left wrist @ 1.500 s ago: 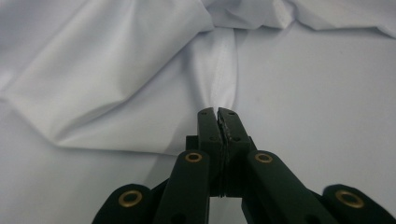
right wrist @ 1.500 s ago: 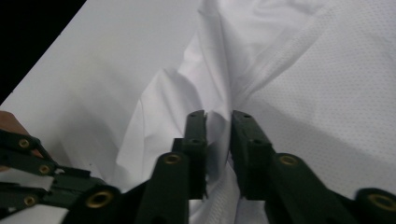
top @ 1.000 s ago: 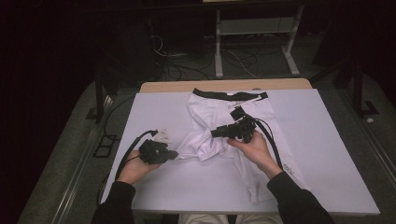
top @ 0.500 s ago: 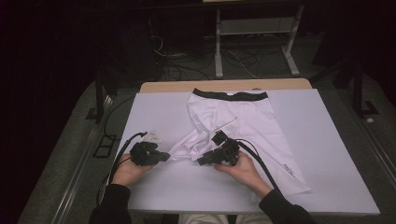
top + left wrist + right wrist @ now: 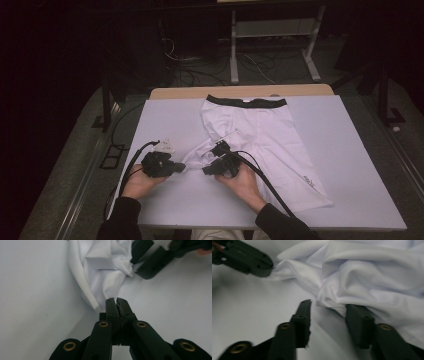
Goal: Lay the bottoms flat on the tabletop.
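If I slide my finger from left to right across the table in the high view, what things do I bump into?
Left gripper's cable → left gripper, shut on the shorts' hem → right gripper, open → white shorts → bare table.

White shorts [image 5: 260, 135] with black waistband lie flat on table; left leg bunched, seemingly pulled sideways

One pair of white shorts [image 5: 260, 135], one table [image 5: 350, 150], two grippers, two hands, two cables.
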`<state>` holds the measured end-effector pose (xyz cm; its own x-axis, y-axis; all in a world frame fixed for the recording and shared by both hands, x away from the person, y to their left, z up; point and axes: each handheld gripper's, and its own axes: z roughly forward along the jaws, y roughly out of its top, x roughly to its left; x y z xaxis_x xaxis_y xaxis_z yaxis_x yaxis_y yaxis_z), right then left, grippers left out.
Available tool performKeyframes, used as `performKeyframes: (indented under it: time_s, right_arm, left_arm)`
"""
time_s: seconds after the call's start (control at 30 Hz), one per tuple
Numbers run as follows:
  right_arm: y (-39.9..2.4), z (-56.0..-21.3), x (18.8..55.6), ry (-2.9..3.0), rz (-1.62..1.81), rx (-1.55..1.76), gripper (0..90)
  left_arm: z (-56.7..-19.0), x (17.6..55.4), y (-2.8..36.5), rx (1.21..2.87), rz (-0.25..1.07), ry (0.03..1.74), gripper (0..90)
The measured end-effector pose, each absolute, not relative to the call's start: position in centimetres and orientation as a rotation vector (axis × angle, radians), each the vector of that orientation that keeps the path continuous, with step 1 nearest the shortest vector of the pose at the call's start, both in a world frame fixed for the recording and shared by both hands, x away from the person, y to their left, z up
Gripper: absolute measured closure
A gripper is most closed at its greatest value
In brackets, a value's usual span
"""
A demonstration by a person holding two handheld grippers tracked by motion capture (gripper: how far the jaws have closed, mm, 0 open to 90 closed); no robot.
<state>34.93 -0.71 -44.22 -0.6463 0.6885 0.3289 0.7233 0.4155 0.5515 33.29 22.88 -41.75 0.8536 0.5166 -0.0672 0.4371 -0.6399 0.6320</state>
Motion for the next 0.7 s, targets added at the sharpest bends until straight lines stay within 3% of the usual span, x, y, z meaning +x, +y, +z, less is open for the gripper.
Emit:
performKeyframes:
  time_s: [0.23,0.7]
  right_arm:
    - [-0.9,-44.6,36.4,-2.572,-1.056,-1.359,87.1]
    - [-5.5,-41.6,38.1,-2.486,-1.182,-1.350,89.2]
  left_arm:
    - [-41.7,33.3,22.5,2.362,0.156,0.678,88.3]
    - [-40.7,33.4,24.1,2.286,0.203,0.721,88.3]
